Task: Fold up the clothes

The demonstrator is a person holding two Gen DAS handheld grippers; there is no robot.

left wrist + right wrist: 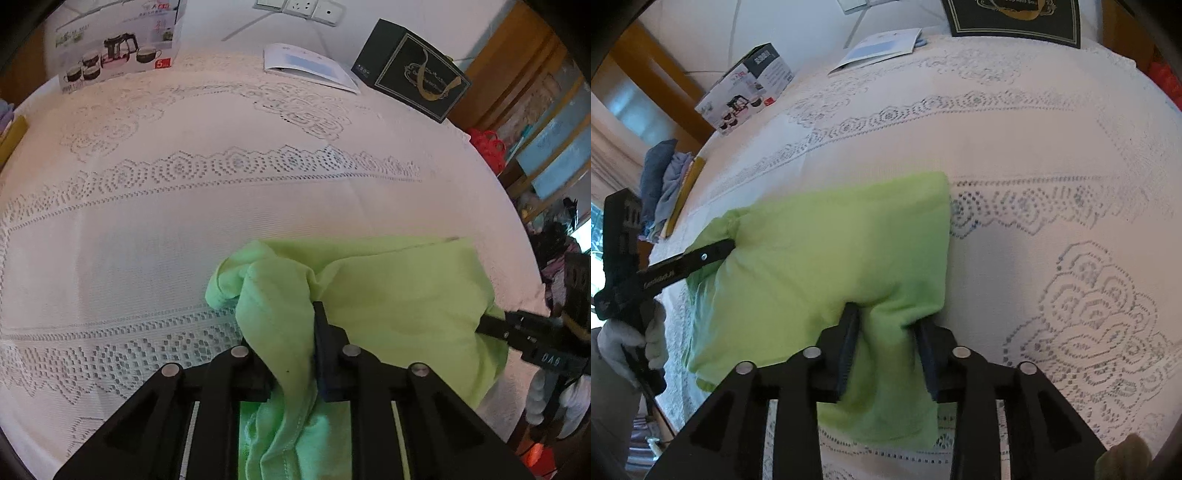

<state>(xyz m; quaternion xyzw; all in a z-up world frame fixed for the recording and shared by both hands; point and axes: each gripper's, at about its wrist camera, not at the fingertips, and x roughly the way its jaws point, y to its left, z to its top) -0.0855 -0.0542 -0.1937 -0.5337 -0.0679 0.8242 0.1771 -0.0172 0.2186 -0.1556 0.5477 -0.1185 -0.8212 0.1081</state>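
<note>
A lime-green garment (pixel 399 295) lies partly folded on the white lace tablecloth (pixel 184 221). My left gripper (pixel 291 321) is shut on a bunched edge at the garment's left end. The fabric drapes over and hides its left finger. In the right wrist view the garment (pixel 831 251) is a flat rectangle. My right gripper (pixel 886 317) stands open at its near right corner, and a loose ridge of cloth sits between the parted fingers. The left gripper (pixel 724 247) shows at the garment's far left, held by a gloved hand (pixel 624 339). The right gripper (pixel 487 323) shows at the garment's right edge.
At the back of the table stand a tea-set box (pixel 118 48), a white booklet (pixel 306 66) and a dark green box (pixel 413 70). A pile of blue and grey clothes (pixel 665 177) lies at the table's left edge. Wooden furniture lines the right side.
</note>
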